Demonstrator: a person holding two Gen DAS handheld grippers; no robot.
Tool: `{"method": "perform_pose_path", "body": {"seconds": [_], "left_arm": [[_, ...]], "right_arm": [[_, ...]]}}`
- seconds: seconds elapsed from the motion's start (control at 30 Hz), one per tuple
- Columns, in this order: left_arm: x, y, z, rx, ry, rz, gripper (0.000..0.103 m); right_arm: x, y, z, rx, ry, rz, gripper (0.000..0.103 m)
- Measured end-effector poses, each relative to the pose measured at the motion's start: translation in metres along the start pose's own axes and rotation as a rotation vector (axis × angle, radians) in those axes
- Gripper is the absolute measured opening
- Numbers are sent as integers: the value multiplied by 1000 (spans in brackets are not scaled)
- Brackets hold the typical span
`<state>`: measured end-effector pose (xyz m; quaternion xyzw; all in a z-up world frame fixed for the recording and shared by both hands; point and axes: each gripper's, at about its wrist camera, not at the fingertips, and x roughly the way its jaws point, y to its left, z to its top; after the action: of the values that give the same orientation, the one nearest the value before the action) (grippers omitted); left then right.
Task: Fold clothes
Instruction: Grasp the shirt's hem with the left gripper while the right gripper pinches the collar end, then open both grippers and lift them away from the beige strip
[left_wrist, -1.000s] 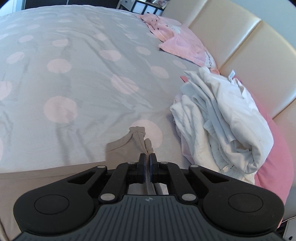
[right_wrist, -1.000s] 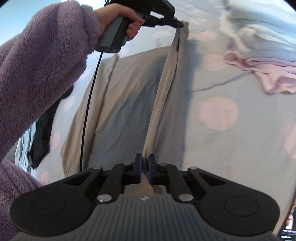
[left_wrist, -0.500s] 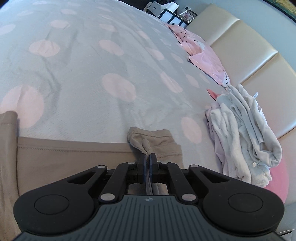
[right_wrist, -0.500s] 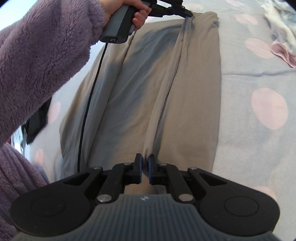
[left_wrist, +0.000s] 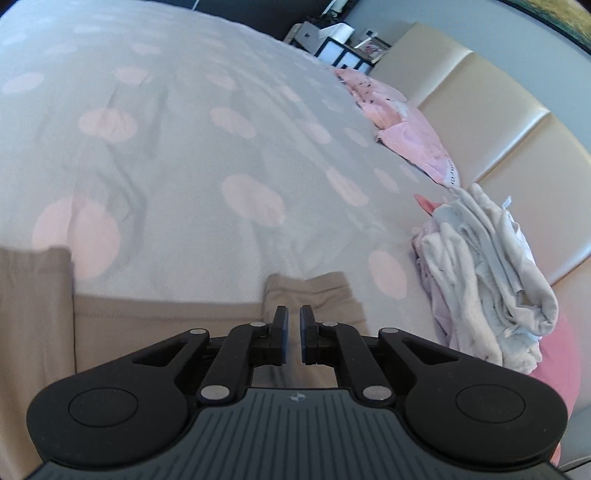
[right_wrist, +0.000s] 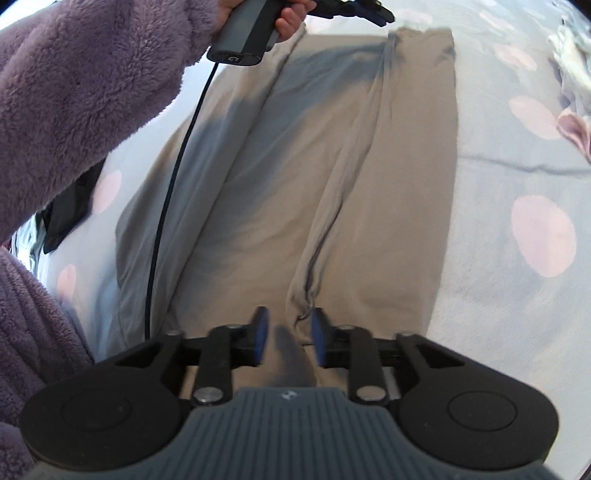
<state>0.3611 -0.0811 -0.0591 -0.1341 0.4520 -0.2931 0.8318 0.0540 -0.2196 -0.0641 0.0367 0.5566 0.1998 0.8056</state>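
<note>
Now smooth beige garment (right_wrist: 332, 192), dotted bedspread (left_wrist: 184, 155)

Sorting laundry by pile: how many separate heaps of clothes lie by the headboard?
2: a pink heap farther along the headboard, and a white heap nearer; more may be out of frame.

wrist views – low, close, sharing beige garment (left_wrist: 177, 317)

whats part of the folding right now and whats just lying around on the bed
In the job: beige garment, left gripper and right gripper, both open over it.

Lying about: white clothes pile, pink clothes, dark item at the bed's edge, spotted cover.
</note>
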Motion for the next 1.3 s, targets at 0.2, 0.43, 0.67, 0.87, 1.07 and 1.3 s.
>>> {"method": "perform_pose_path", "body": {"seconds": [0.2, 0.43, 0.67, 0.87, 1.07, 1.3], "left_arm": [[24, -44, 13, 163, 46, -9, 37], [68, -60, 12, 300, 147, -2, 26], [77, -54, 7, 392, 102, 75, 1], [82, -41, 15, 292, 74, 99, 2], [46, -32, 12, 247, 43, 83, 22], [26, -40, -36, 328, 146, 25, 22]], "right_arm": [[-24, -8, -4, -20, -66, -72, 38], [-13, -12, -1, 29, -46, -75, 39], [-4, -22, -3, 56, -9, -87, 39], [-2, -25, 0, 64, 6, -94, 40], [-16, -14, -2, 53, -58, -78, 40], [-2, 2, -16, 26, -25, -50, 17]]}}
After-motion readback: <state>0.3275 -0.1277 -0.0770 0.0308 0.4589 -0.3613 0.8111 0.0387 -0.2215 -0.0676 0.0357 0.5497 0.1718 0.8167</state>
